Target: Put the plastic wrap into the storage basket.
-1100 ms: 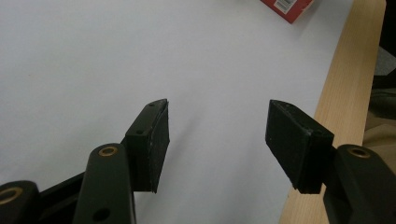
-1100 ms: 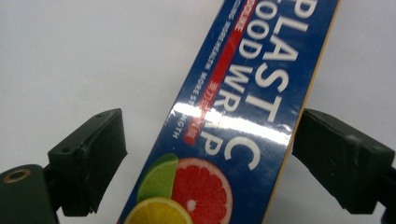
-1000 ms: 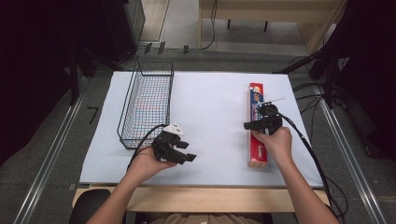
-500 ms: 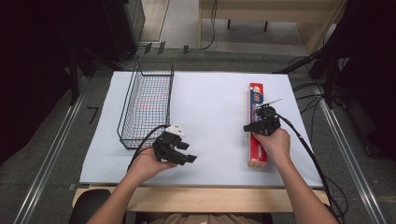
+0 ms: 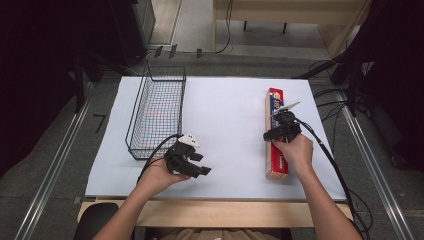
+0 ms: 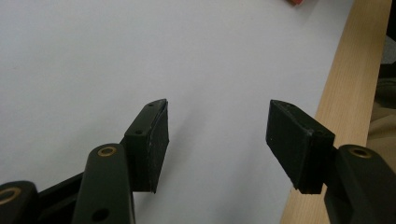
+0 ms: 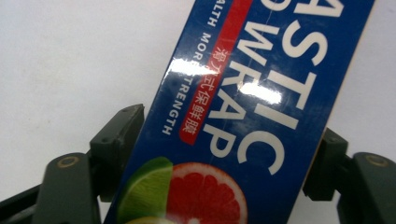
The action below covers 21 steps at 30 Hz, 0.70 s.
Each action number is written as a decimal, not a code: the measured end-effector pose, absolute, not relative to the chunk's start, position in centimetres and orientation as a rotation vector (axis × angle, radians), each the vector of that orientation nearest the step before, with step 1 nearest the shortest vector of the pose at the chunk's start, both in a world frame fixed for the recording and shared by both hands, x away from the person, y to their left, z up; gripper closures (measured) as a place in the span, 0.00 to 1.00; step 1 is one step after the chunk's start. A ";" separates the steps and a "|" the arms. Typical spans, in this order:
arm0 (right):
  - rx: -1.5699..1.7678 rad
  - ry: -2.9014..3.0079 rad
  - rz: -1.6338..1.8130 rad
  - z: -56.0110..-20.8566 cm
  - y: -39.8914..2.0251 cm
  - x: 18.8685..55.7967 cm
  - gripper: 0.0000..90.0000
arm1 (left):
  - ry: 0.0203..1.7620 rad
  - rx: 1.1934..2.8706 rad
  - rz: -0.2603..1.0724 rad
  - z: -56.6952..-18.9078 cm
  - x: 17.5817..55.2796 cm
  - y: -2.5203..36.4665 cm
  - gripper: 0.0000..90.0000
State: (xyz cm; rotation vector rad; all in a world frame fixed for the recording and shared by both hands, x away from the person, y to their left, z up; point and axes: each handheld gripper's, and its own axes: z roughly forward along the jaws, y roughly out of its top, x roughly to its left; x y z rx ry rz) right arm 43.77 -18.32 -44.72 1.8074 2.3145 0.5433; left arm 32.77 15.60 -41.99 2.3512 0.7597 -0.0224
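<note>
A long blue and red plastic wrap box (image 5: 276,165) lies flat at the table's right side, end pointing away from me. My right gripper (image 5: 280,132) reaches down over its middle. In the right gripper view the box (image 7: 261,93) runs between the two jaws, whose pads touch its long sides; the jaws have just been closing on it. My left gripper (image 5: 201,164) rests low near the front edge, left of centre. In the left gripper view its jaws (image 6: 217,135) stand apart over bare white table with nothing between them.
A black wire basket (image 5: 157,112) stands at the left on the white table cover (image 5: 225,100). The table's wooden front edge (image 6: 341,84) runs close to the left gripper. Cables (image 5: 335,165) trail off the right side.
The right gripper's jaws have drawn in against the sides of the plastic wrap box. Both hands stay where they were.
</note>
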 end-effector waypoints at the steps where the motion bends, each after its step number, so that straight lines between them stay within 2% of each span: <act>1: 1.807 2.317 0.549 -44.6 -18.4 43.8 0.33 | 0.759 2.353 -0.023 -42.0 32.8 15.6 0.44; 12: 1.715 2.348 0.538 -44.0 -19.2 43.6 0.45 | 0.761 2.339 -0.015 -41.7 32.8 15.8 0.44; 21: 1.630 2.364 0.634 -42.5 -20.0 43.2 0.46 | 0.753 2.337 0.003 -41.5 32.7 16.0 0.44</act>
